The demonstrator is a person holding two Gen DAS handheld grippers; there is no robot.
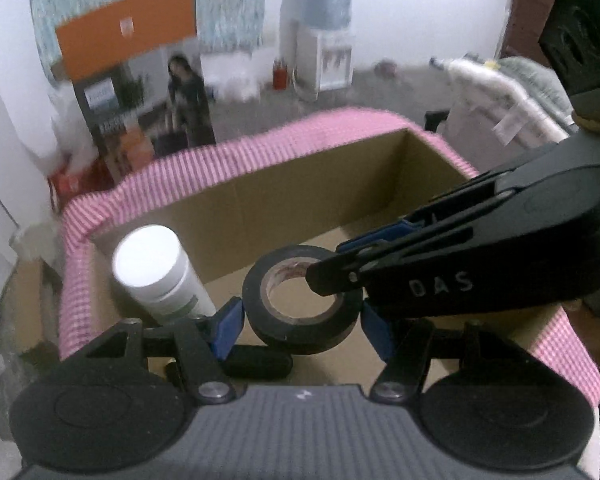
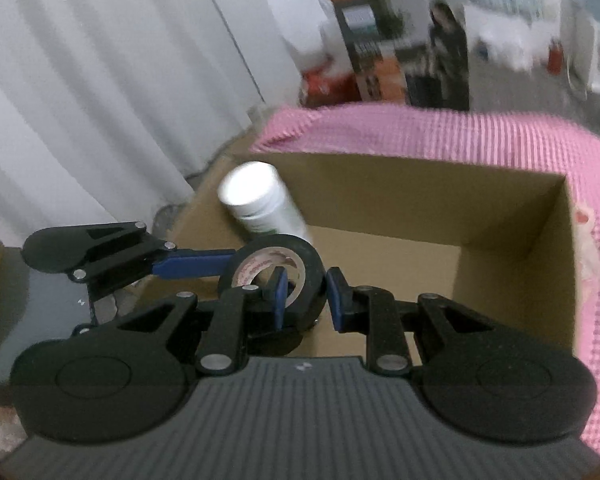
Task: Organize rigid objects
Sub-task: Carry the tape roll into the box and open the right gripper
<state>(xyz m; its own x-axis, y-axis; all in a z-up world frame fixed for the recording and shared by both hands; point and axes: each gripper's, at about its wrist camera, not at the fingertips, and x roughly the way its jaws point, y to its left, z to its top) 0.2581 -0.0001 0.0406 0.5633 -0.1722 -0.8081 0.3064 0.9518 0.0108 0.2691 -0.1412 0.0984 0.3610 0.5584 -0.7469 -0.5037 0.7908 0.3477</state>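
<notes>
White bottle (image 1: pixel 156 276) leans at left inside cardboard box (image 1: pixel 300 184), pink-checked cloth (image 1: pixel 204 160) draped over the rim. Black tape roll (image 1: pixel 300 304) hangs over box interior, near edge, just right of bottle. Left gripper (image 1: pixel 300 320) clamps roll's outer sides w/ both pads. Right gripper (image 2: pixel 306 292) pinches roll's wall, one finger thru the hole, one outside.

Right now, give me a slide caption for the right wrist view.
Both grippers hold a black tape roll over the cardboard box, white bottle behind.
</notes>
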